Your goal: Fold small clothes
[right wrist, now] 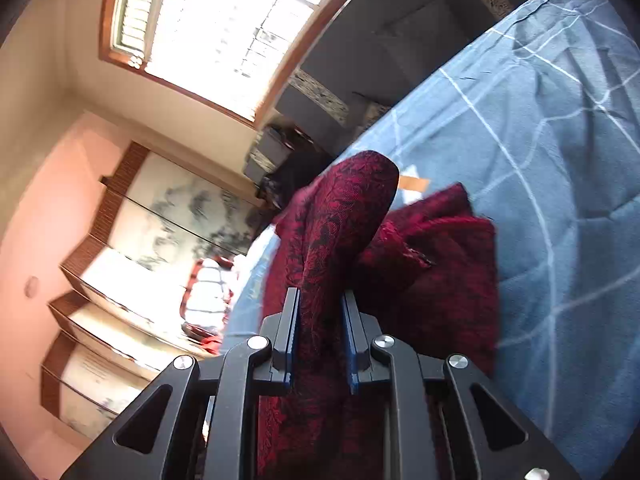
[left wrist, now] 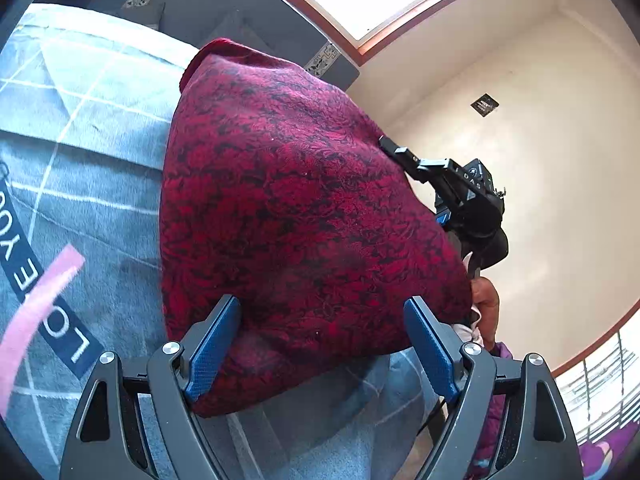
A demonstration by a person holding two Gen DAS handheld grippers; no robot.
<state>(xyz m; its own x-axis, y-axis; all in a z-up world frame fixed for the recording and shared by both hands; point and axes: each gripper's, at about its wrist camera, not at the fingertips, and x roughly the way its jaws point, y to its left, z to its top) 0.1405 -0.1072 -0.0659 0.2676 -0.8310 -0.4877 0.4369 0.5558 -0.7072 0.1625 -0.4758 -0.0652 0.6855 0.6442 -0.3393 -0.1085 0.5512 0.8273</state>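
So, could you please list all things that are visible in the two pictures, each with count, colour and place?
garment: one, dark red with black pattern, lifted over the bed
bed cover: one, blue-grey with white lines, under the garment
headboard: one, dark grey, behind the bed
windows: two, bright with brown frames, in the walls
wardrobe: one, mirrored doors with ink painting, beside the bed
left hand-held gripper: one, black with blue pads, jaws wide around the garment's lower edge
right hand-held gripper: one, black with blue pads, closed on a bunch of the garment
person's hand: one, below the right gripper
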